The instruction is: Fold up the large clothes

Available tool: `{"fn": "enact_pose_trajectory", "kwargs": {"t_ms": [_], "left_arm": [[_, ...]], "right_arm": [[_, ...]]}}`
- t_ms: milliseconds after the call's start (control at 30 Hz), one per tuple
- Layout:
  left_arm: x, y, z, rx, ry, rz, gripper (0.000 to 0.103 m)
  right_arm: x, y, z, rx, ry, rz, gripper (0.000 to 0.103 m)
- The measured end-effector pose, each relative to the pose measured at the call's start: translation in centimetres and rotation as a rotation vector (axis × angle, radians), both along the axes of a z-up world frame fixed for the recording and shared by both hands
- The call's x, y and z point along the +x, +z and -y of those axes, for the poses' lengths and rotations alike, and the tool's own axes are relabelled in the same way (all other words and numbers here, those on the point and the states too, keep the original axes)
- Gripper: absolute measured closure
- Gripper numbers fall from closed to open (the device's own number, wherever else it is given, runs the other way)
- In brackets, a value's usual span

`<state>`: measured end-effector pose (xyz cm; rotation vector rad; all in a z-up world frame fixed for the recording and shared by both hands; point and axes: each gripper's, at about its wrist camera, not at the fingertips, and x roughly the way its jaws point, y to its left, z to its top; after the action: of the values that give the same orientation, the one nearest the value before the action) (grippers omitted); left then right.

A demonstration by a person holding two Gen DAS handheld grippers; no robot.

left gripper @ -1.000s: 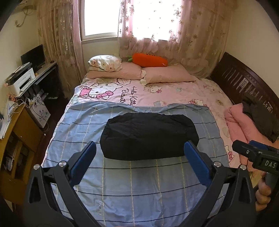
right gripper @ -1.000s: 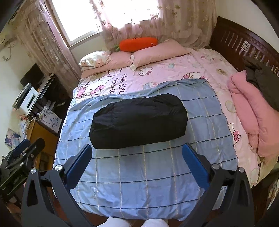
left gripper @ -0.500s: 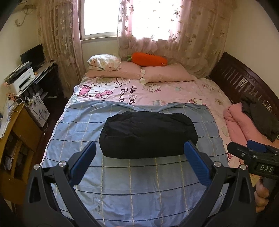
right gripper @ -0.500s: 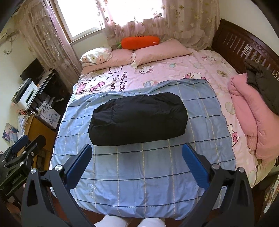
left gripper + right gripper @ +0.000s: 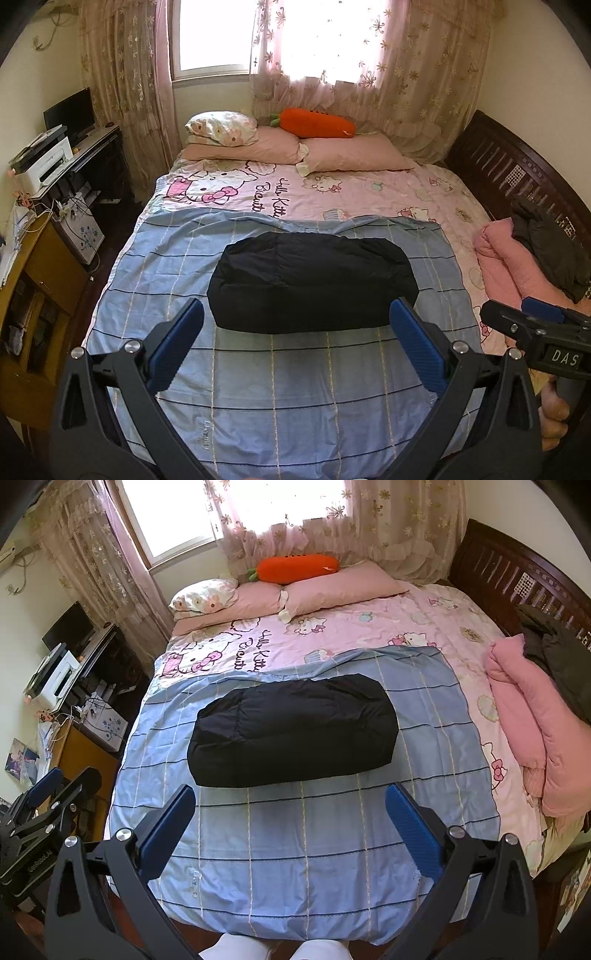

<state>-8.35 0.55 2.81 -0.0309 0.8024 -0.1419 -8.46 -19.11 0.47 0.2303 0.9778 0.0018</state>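
Both grippers, left gripper [image 5: 295,347] and right gripper [image 5: 290,825], spread wide above blue checked sheet [image 5: 332,849]; folded, seemingly padded, black garment [image 5: 293,731] on it

Black puffy garment [image 5: 313,282] [image 5: 293,731] is lying folded into a compact, rounded oblong bundle, long axis running left-right. It's sitting flat on the blue checked sheet [image 5: 295,387] [image 5: 314,845], roughly centred, slightly toward the sheet's far edge. Quilted surface is facing up, edges tucked under, nothing touching it.

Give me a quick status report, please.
Both claws open, left, right, holding nothing. Black garment folded on blue sheet. Nothing in the way.
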Motion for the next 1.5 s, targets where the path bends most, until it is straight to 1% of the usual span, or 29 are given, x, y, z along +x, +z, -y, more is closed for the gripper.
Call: {"fn": "enact_pose_trajectory", "kwargs": {"t_ms": [267,433,633,767,1000,1233,1500], "left_arm": [[0.3,-0.2,-0.1,0.02,0.006,-0.003,0.002],[0.7,-0.3,-0.1,0.008,0.008,-0.015,0.002],[1.0,-0.5,-0.2,0.029,0.007,-0.015,0.002],[1.3,-0.7,-0.5,0.014,0.002,-0.025,0.002],[1.6,-0.9,-0.6,0.011,-0.003,-0.024,0.002],[2.0,-1.2,-0.6,0.038,-0.008,-0.023,0.002],[2.3,-1.4,-0.9,0.032,-0.006,-0.029,0.002]], "right_arm": [[0.3,-0.4,-0.3,-0.012,0.008,-0.006,0.001],[0.5,-0.7,-0.3,-0.013,0.01,-0.016,0.001],[0.7,-0.8,-0.3,-0.013,0.014,-0.02,0.001],[0.7,-1.0,-0.5,-0.019,0.013,-0.025,0.001],[1.2,-1.3,-0.5,-0.033,0.017,-0.032,0.001],[1.3,-1.6,-0.3,-0.035,0.015,-0.036,0.001],[1.1,-1.7,-0.8,-0.037,0.02,-0.036,0.001]]}}
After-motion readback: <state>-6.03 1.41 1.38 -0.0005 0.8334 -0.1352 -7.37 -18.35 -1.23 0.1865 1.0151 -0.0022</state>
